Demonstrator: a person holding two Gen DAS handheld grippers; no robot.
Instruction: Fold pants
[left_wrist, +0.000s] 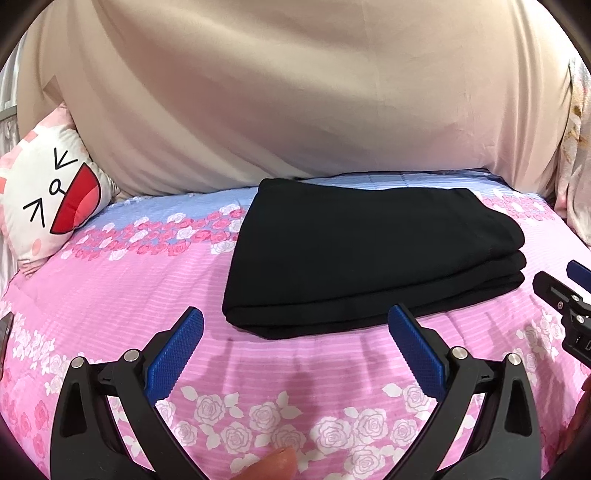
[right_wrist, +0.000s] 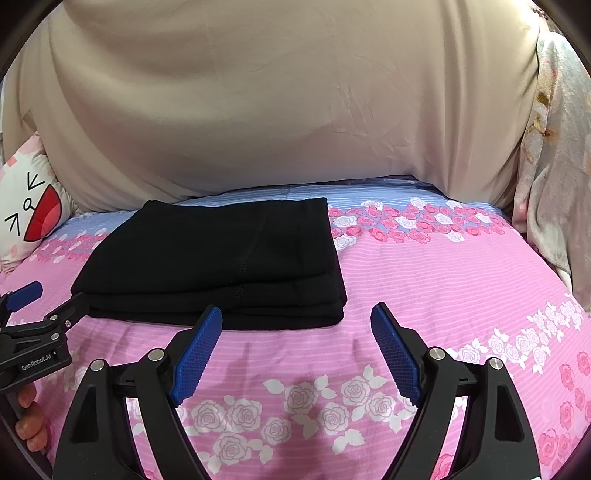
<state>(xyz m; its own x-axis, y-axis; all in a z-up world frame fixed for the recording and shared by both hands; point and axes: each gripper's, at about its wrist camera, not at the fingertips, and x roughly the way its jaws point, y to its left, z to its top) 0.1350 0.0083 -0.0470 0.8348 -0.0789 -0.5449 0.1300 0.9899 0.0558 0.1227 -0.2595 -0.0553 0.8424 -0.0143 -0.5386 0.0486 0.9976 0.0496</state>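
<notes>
The black pants (left_wrist: 369, 251) lie folded into a compact stack of layers on the pink rose-print bedspread (left_wrist: 258, 376); they also show in the right wrist view (right_wrist: 221, 262). My left gripper (left_wrist: 295, 321) is open and empty, hovering just in front of the stack's near edge. My right gripper (right_wrist: 295, 317) is open and empty, just in front of the stack's near right corner. The right gripper's fingers show at the right edge of the left wrist view (left_wrist: 565, 291). The left gripper shows at the left edge of the right wrist view (right_wrist: 37, 306).
A beige quilt (left_wrist: 295, 92) is piled behind the pants. A white cartoon-face pillow (left_wrist: 51, 199) leans at the back left. A pale floral fabric (right_wrist: 546, 166) hangs at the right. A dark object (left_wrist: 4, 332) lies at the bed's left edge.
</notes>
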